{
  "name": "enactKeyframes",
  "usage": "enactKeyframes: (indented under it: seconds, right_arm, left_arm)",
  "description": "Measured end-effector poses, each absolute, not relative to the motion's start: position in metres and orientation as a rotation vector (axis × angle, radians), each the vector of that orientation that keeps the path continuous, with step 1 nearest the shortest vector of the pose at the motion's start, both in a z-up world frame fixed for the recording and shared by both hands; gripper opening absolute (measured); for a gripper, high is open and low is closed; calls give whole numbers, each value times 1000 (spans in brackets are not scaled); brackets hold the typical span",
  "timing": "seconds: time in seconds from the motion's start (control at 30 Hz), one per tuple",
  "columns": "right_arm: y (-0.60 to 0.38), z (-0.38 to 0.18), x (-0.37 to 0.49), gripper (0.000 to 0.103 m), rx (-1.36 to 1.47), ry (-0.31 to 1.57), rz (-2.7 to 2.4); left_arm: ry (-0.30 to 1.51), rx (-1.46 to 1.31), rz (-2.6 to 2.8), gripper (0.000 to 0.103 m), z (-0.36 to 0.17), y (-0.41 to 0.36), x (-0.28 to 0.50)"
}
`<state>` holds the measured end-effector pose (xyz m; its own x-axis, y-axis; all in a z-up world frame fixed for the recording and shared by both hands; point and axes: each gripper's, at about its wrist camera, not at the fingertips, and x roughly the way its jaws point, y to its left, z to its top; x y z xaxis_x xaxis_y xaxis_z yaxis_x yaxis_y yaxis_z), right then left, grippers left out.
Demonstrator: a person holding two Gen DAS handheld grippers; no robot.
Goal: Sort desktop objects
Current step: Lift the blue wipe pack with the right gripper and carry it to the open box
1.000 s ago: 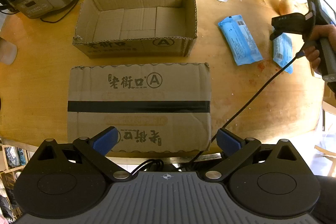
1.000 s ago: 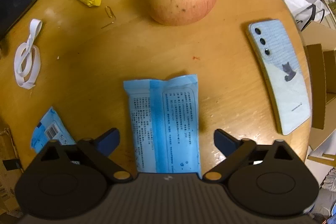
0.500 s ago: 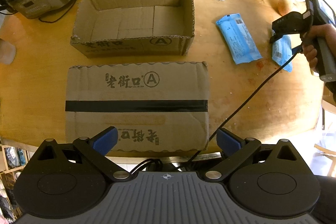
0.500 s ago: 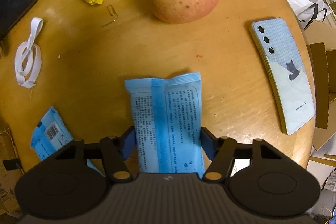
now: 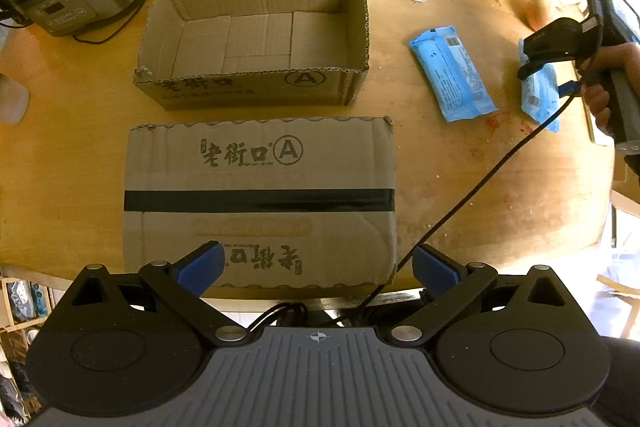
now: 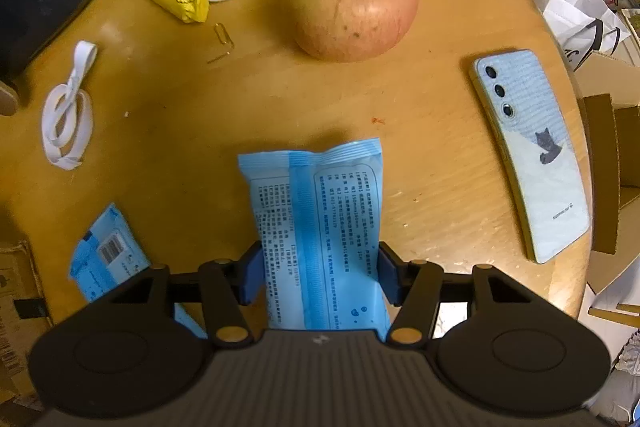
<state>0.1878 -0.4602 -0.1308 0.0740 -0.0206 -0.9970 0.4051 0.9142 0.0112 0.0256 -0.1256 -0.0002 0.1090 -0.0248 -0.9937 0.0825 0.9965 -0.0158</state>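
Left wrist view: left gripper (image 5: 318, 267) sits spread wide with nothing between its pads, hovering over the flat cardboard box (image 5: 260, 199); open box (image 5: 256, 39) at 12 o'clock. Right wrist view: right gripper (image 6: 320, 277) closing, pads squeezing the blue packet (image 6: 316, 223); apple (image 6: 354, 3) at 12, phone (image 6: 532, 155) at 3.

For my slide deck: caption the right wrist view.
Right gripper closing on a blue packet on the wooden table, apple and phone beyond.
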Motion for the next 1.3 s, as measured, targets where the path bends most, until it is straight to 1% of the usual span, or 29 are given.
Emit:
enactKeyframes:
  seconds: [0.33,0.43,0.53,0.8,1.3]
  right_arm:
    - [-448,-108,177,55,311,1456,-285]
    - [-443,-91,177,55,310,1455,-284]
    - [-449,-89,180,55,298,1454,-285]
    - [-445,-59,174,56,295,1430,-260]
    - [-424,-46,173,56,260,1405,-201]
  left_arm:
    - [1456,43,-88,103,0,-123,25]
    - [1455,43,-92,103,1,-122,24]
    - [1455,43,-98,103,1,-121,23]
    - [1454,46,-115,103,2,-118,20]
    - [1444,43,-133,103,4,-103,15]
